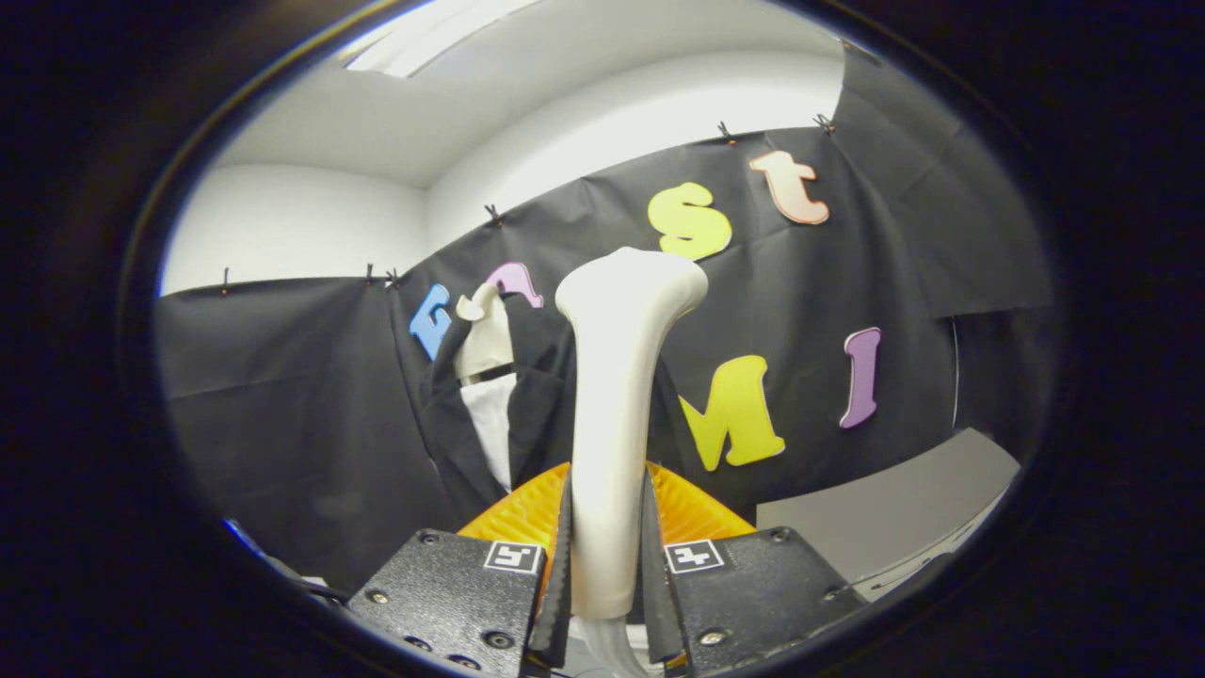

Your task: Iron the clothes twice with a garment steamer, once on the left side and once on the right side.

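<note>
My gripper [607,556] is shut on the white handle of the garment steamer [617,395], which rises upright between the fingers with its head at the top. Beyond it and a little to the left hangs the clothing: a black jacket [527,405] over a white shirt front [491,424], dressed on a cream mannequin neck [483,339]. The steamer head stands level with the jacket's shoulder and apart from the cloth. The steamer hides part of the jacket's right side.
An orange ribbed piece [518,518] spreads just beyond the fingers on both sides of the handle. Black cloth forms the booth's wall [301,405] behind the jacket. A grey surface [894,508] lies off to the right, with white wall and ceiling above.
</note>
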A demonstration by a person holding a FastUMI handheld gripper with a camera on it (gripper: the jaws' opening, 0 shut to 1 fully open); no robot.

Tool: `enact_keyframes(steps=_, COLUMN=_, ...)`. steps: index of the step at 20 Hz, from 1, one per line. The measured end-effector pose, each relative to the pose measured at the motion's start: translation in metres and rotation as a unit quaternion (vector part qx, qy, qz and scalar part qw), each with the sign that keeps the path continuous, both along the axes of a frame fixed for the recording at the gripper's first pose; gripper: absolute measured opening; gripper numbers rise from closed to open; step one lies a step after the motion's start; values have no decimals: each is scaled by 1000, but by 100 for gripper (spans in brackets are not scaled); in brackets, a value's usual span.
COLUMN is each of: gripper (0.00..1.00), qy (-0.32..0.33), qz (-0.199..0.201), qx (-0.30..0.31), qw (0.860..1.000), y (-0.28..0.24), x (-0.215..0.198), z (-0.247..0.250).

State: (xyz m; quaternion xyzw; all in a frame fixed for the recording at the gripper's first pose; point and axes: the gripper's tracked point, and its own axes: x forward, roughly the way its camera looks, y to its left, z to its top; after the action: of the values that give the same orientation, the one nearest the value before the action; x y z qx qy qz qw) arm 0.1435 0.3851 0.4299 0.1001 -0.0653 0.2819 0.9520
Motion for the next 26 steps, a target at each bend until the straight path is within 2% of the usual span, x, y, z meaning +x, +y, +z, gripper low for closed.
enact_keyframes(steps=3, gripper=34, qy=-4, qz=9, qx=-13, qw=1000, y=39, x=-7, z=4)
enact_keyframes(steps=9, gripper=34, qy=6, qz=-4, qx=-52, qw=999, y=78, x=4, z=-10)
enact_keyframes(steps=17, gripper=34, qy=37, qz=-27, qx=-82, qw=996, y=80, x=21, z=-40)
enact_keyframes(steps=26, gripper=34, qy=80, qz=-26, qx=-109, qw=990, y=82, x=30, z=-92)
